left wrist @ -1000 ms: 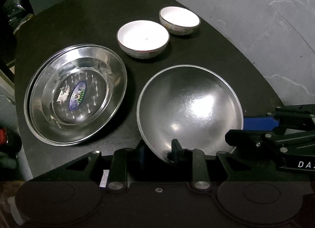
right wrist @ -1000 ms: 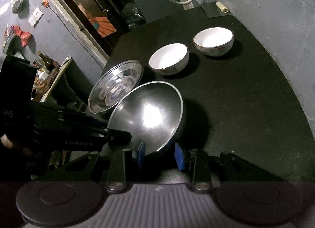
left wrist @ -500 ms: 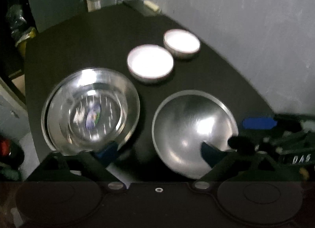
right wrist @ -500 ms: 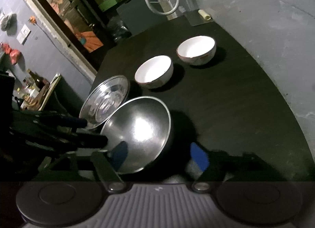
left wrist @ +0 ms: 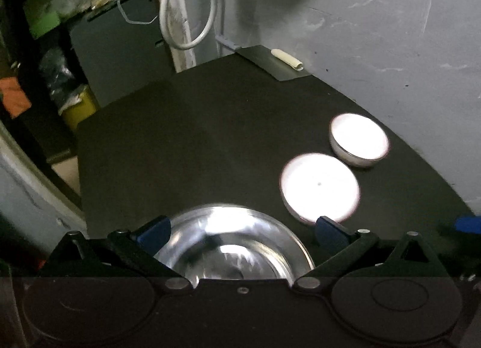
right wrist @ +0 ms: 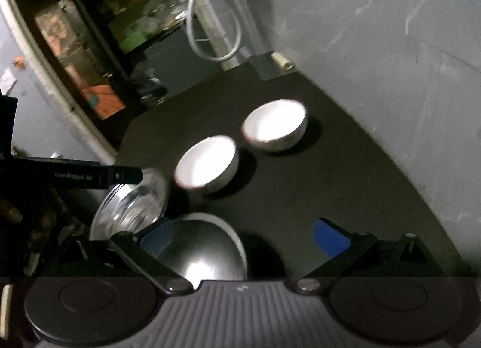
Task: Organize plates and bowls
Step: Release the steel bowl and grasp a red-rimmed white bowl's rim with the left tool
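Both pairs of fingers spread wide over a dark surface (right wrist: 345, 185) set with steel dishes and white bowls.

In the right wrist view, a steel plate (right wrist: 135, 212) is seen at the left edge, partly hidden behind the left gripper (right wrist: 124, 175); just beside it a steel bowl (right wrist: 204, 248) lies low in the frame, and beyond it two white bowls (right wrist: 207, 167) (right wrist: 275, 125) stand apart in a row toward the grey wall. The right gripper (right wrist: 243, 238) has just been opening — its blue-padded fingers (right wrist: 330, 239) are spread wide, nothing pressed between them, the steel bowl's rim lying beside the left pad. In the left wrist view the left gripper (left wrist: 242, 230) has likewise just been opening — its fingers are held wide above the steel plate (left wrist: 231, 236), untouched, with the white bowls (left wrist: 320, 188) (left wrist: 359, 139) to the right.
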Tool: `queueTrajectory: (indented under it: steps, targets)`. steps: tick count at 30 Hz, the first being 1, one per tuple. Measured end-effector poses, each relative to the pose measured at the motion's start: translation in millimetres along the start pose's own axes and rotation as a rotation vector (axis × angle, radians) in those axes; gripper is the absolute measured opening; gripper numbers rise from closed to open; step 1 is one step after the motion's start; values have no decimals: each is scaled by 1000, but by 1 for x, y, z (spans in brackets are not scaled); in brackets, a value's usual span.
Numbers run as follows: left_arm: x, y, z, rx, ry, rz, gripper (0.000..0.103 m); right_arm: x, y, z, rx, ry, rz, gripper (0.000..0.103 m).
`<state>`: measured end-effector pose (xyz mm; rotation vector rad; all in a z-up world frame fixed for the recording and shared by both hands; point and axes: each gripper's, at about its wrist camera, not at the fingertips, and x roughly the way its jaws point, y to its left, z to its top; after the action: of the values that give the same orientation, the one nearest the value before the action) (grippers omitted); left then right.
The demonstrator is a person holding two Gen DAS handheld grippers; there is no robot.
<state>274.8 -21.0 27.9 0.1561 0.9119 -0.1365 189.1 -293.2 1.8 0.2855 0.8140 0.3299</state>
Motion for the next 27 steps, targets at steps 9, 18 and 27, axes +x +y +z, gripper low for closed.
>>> queueTrajectory:
  steps: [9, 18, 27]
  targets:
    - [49, -5, 36, 219, -11, -19, 102, 42, 18, 25, 16, -2, -80, 103]
    - [91, -7, 40, 327, 11, -39, 102, 76, 30, 38, -2, 36, -158, 103]
    - [95, -5, 39, 315, 42, -133, 83, 90, 32, 40, -13, 69, -149, 84]
